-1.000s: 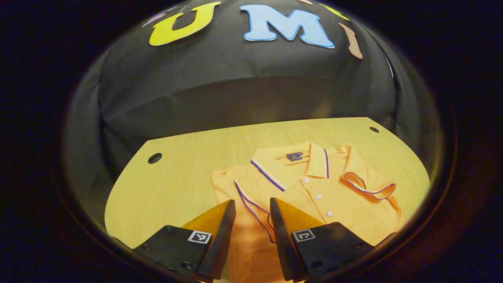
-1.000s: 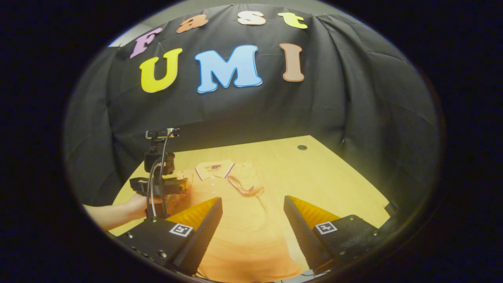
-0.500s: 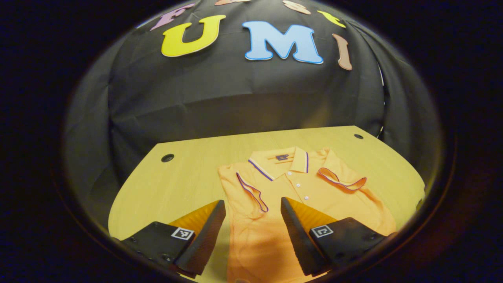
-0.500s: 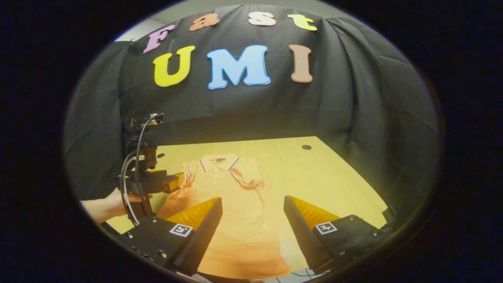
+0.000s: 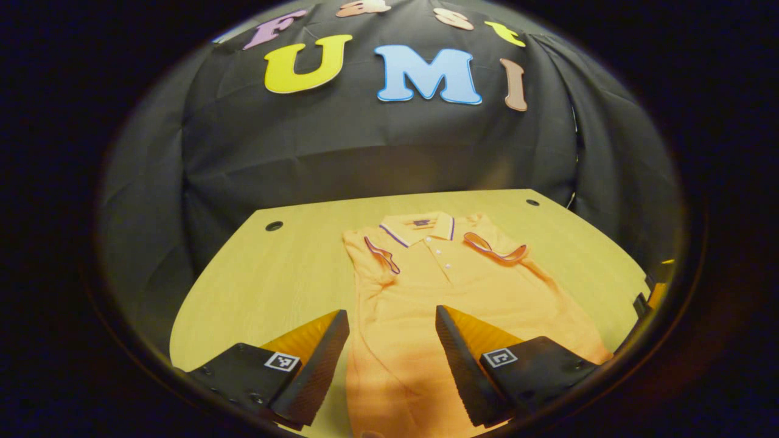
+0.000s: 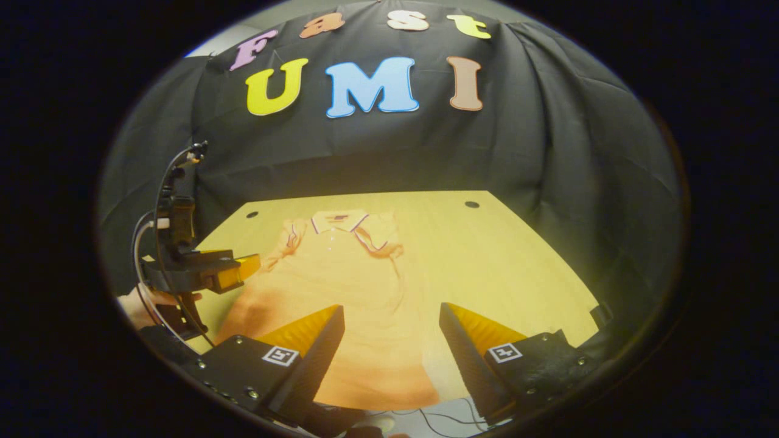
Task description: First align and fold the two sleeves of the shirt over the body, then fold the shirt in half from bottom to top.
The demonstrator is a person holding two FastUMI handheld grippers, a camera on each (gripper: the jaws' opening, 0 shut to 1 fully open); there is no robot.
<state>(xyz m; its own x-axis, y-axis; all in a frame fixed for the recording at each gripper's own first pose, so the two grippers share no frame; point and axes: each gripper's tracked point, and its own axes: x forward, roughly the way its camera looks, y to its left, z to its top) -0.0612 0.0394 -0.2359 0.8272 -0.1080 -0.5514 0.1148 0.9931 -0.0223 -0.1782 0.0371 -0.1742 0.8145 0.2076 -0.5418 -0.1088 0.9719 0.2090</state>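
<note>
Left tool: fingers apart, nothing between, hovering over shirt hem area, bottom centre of left gripper view. Right tool: fingers apart, empty, above hem, bottom centre of right gripper view. Shirt flat on surface, collar at far end, mid-frame. Both sleeves lie folded over body: first step looks done. Left: bottom-to-top fold, hem not gripped yet. Hand holds left tool at left edge of right gripper view.
</note>
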